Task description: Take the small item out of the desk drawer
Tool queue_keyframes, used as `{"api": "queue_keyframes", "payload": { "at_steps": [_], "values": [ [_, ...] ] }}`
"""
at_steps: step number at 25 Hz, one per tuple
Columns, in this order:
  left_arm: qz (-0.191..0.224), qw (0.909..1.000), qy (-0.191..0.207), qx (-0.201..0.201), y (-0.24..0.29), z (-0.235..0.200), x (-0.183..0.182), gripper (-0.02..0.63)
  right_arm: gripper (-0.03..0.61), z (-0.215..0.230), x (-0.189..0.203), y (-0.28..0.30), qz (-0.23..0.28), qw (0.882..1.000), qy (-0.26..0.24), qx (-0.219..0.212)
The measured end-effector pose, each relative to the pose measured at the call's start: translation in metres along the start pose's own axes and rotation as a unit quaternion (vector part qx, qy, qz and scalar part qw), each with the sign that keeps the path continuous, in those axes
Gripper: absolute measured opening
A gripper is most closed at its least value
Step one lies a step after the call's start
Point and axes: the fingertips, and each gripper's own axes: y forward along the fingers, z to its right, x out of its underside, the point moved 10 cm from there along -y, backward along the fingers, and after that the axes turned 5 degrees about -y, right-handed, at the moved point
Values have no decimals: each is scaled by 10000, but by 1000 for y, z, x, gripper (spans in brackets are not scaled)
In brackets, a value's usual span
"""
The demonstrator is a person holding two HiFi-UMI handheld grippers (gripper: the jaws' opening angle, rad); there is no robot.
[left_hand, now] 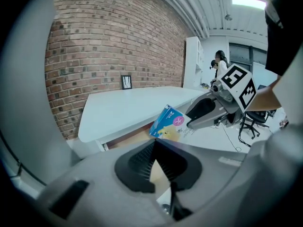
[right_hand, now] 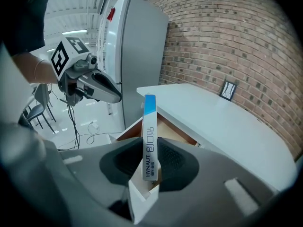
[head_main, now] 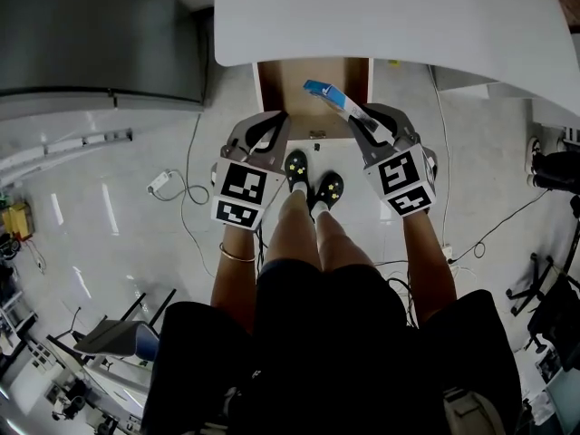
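A small blue and white box (head_main: 330, 97) is clamped in my right gripper (head_main: 361, 120), held above the open wooden drawer (head_main: 272, 107). In the right gripper view the box (right_hand: 149, 136) stands on edge between the dark pads, its blue end pointing away. The left gripper view shows the same box (left_hand: 168, 122) sticking out of the right gripper (left_hand: 208, 111). My left gripper (head_main: 272, 127) hangs beside the drawer's left side, jaws together with nothing in them (left_hand: 155, 163). The drawer (right_hand: 165, 126) juts out from under the white desk (head_main: 381, 16).
The person's legs and dark shoes (head_main: 313, 184) stand just in front of the drawer. Cables (head_main: 181, 188) trail over the glossy floor at left and right. A grey cabinet (head_main: 100, 34) stands left of the desk; a brick wall (right_hand: 227, 41) lies behind it. Office chairs (head_main: 553, 306) stand at right.
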Motion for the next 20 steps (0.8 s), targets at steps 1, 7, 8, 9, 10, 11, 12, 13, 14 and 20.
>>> {"api": "queue_keyframes", "payload": {
  "at_steps": [1,7,8,9,10,11,12,13,14,20],
  "values": [
    [2,10000,29,9,-2,1,-2,-2,106,0,-2,-3,8,10000,7,26],
    [70,9999,127,2,-17,4,-18,-2,106,2,-15,-21,181,9995,204,133],
    [83,9999,143,3,-20,7,-21,-2,106,4,-16,-26,203,9994,222,154],
    [96,9998,162,1,-23,10,-24,-2,106,5,-17,-31,225,9993,234,179],
    [111,9998,181,-2,-25,13,-27,-2,106,6,-17,-36,247,9992,242,207],
    [126,9997,197,-6,-27,15,-30,-2,106,7,-18,-41,271,9990,248,238],
    [141,9997,207,-12,-28,16,-32,-2,106,7,-19,-44,295,9989,255,268],
    [155,9997,211,-16,-30,17,-33,-2,106,7,-20,-47,313,9987,262,290],
    [166,9996,212,-17,-31,16,-34,-2,106,6,-21,-47,325,9987,269,301],
    [268,9993,271,-27,-37,17,-44,-2,106,3,-29,-55,447,9980,306,330]
  ]
}}
